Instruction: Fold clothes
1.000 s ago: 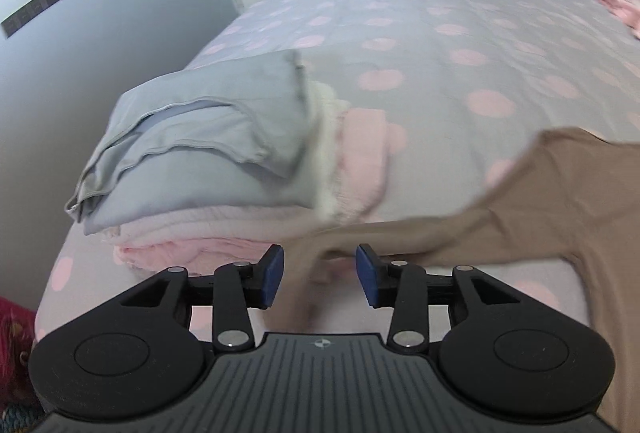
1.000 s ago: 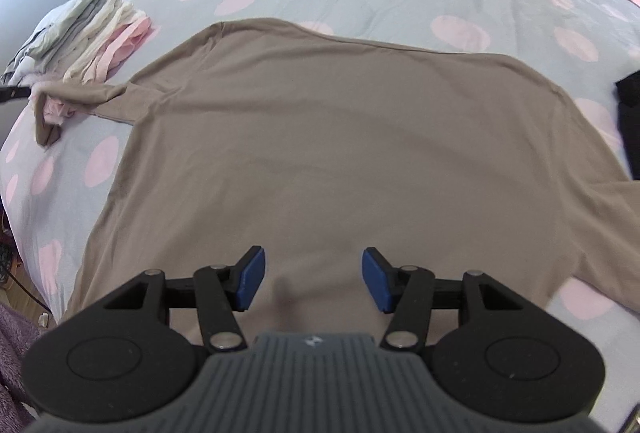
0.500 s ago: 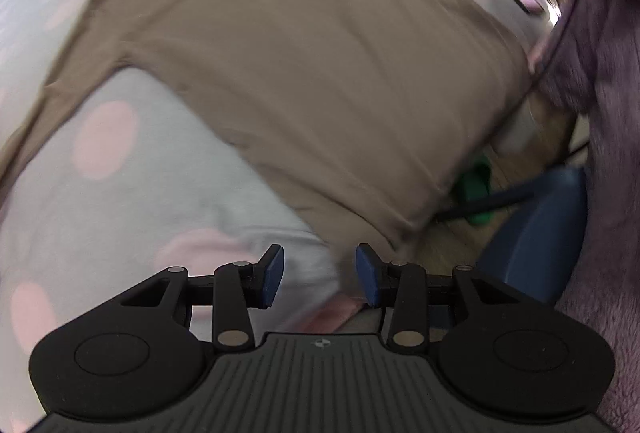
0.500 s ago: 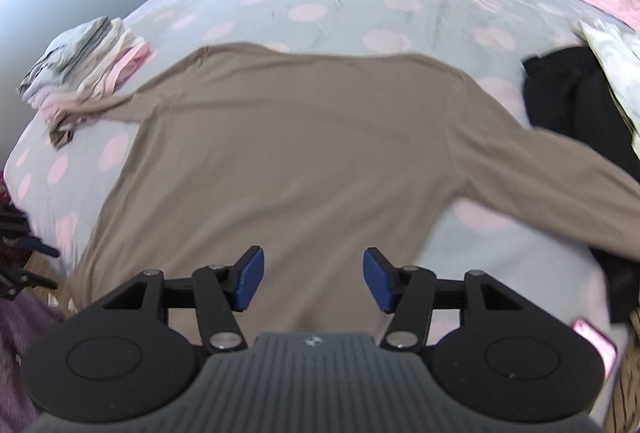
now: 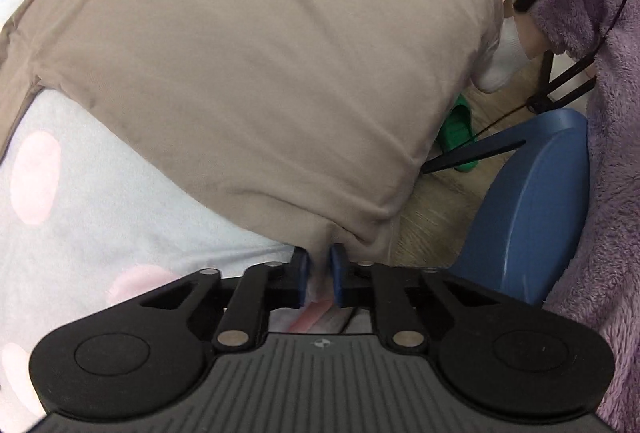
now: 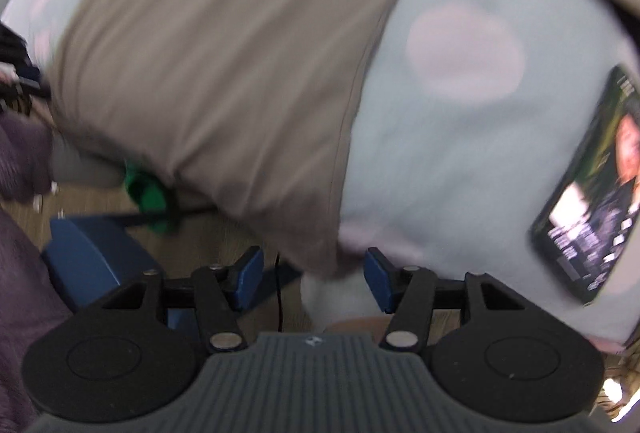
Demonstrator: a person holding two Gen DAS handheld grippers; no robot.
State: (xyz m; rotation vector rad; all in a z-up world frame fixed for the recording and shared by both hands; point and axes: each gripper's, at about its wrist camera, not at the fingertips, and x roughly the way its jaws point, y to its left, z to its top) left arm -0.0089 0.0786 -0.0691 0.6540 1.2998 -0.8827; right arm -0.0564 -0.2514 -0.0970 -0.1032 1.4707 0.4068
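the left claw [image 5: 319, 275], at 6 o'clock in its view, is pinched on the hem corner of the brown long-sleeved top [image 5: 256, 65], which lies flat on the polka-dot bed [image 5: 100, 193], hem draping over the edge. the right claw [image 6: 312, 275] stands spread at the other hem corner, a phone [image 6: 592, 185] at 3 o'clock. the thin knit looks light, limp and stretchy, so corners and seams seem the best holds.
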